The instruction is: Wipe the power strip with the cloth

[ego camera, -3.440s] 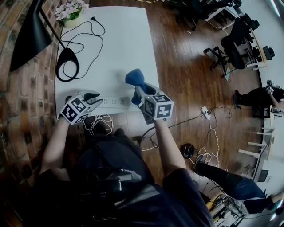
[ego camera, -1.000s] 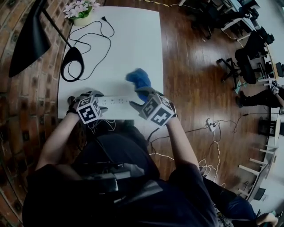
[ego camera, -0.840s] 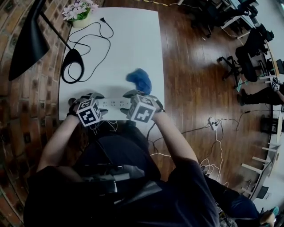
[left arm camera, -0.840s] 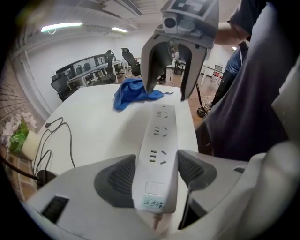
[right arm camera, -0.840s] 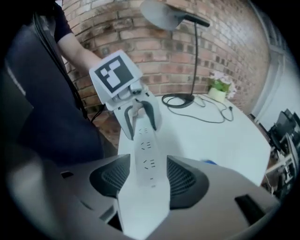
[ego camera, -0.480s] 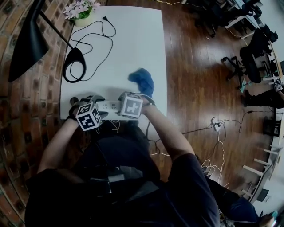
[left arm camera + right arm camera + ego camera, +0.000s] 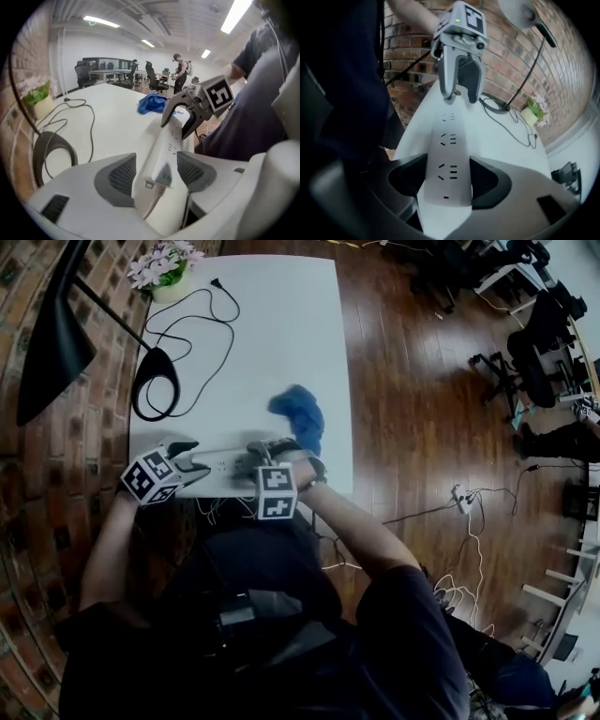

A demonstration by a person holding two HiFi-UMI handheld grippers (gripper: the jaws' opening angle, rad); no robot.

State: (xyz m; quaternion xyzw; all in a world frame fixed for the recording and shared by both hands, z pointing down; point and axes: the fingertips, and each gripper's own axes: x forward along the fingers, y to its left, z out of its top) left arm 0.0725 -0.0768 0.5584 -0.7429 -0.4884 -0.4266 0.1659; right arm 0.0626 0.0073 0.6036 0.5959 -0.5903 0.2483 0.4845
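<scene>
Pwr strip (image 7: 225, 464) is found right along the near edge of the white table (image 7: 281, 315), sockets facing up, w/ its white lead trailing off that edge. It's gripped at both ends.

The cord end is clamped btwn the pads of the left gripper (image 7: 154, 174), by the table's near-left corner, and the pads are seen snug on both sides of it. The other end is taken by the right gripper (image 7: 449, 180), closer to the middle of the near edge. Its jaws were just spread wide and then brought in a touch. The strip's full width is bracketed by them, pads up against both long edges as far as can be made out. Nothing else is held.

Blue cloth (image 7: 300, 413) is left crumpled and loose on the table, further in from the near edge and toward the right side. It's just past the right gripper and not touched by either one.

On the table's far-left part a black lamp base (image 7: 155, 357) is parked w/ a black cable (image 7: 93, 133) looped beside it, and a small flower pot (image 7: 161, 270) is set at the far-left corner. A brick wall (image 7: 37, 474) is seen along the table's left side and wood floor (image 7: 422, 381) off its right side, w/ office chairs (image 7: 525, 371) further out.
</scene>
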